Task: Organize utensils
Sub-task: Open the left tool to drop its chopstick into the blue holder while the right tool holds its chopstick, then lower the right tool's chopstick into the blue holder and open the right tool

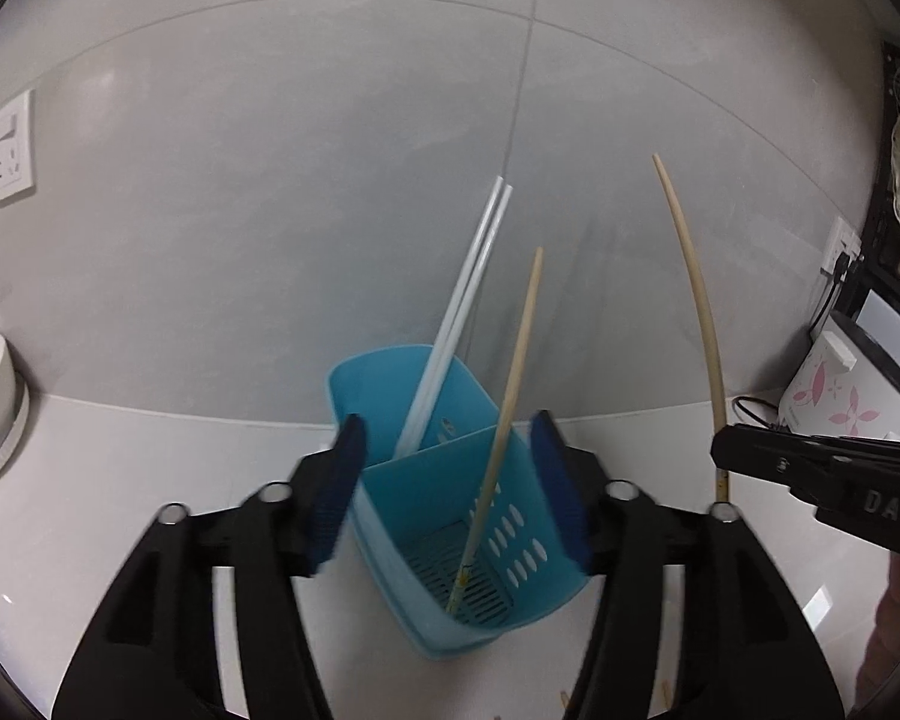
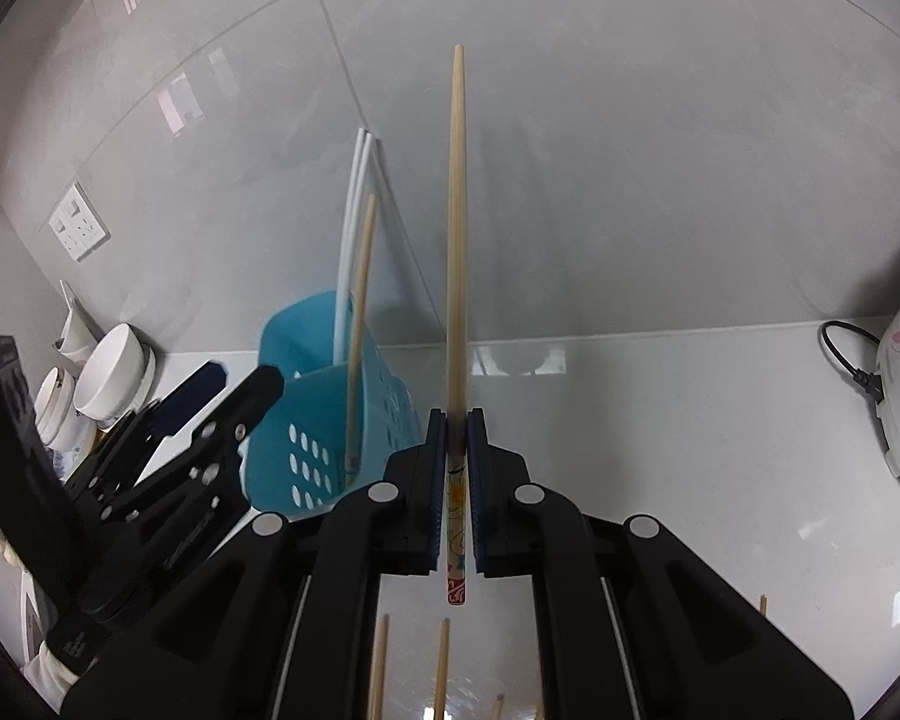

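A blue two-compartment utensil holder (image 1: 450, 480) stands on the white counter by the wall. Its far compartment holds two white chopsticks (image 1: 462, 300); its near one holds a wooden chopstick (image 1: 510, 408). My left gripper (image 1: 450, 492) is open, its blue pads on either side of the holder, not pressing it. My right gripper (image 2: 457, 480) is shut on a wooden chopstick (image 2: 457, 240) with a patterned end, held upright to the right of the holder (image 2: 306, 420). That chopstick also shows in the left wrist view (image 1: 699, 300).
White bowls (image 2: 108, 378) stand left of the holder. A white rice cooker (image 1: 846, 390) with a black cord sits at the right. Several wooden chopsticks (image 2: 441, 666) lie on the counter near me. Wall sockets (image 1: 0, 156) are on the tiled wall.
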Demonstrator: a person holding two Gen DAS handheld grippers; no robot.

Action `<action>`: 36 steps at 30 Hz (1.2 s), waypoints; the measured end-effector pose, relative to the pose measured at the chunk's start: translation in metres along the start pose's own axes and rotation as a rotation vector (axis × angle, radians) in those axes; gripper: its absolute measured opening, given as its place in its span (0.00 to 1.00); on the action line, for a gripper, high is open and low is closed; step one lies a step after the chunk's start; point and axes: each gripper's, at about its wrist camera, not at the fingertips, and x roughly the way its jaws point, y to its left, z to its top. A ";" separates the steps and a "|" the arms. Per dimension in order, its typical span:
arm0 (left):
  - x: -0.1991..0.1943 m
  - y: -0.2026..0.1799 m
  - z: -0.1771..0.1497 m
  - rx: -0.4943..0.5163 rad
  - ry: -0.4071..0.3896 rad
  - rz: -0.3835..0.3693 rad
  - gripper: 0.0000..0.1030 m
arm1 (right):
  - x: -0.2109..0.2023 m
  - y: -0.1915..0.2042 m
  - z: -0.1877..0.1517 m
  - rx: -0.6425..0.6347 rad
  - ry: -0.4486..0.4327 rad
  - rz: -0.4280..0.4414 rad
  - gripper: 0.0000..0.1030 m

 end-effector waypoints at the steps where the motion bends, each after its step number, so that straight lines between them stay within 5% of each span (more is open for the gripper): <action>1: -0.004 0.001 0.000 -0.003 0.004 0.003 0.71 | 0.000 0.002 0.001 0.000 -0.003 0.004 0.06; 7: -0.021 0.013 0.000 -0.031 0.042 0.047 0.93 | 0.002 0.019 0.012 -0.014 -0.046 0.054 0.06; 26: -0.045 0.062 -0.013 -0.080 0.109 0.137 0.94 | 0.037 0.061 0.018 -0.055 -0.169 0.088 0.06; 36: -0.032 0.074 -0.011 -0.100 0.131 0.155 0.94 | 0.060 0.062 0.003 -0.061 -0.160 0.063 0.06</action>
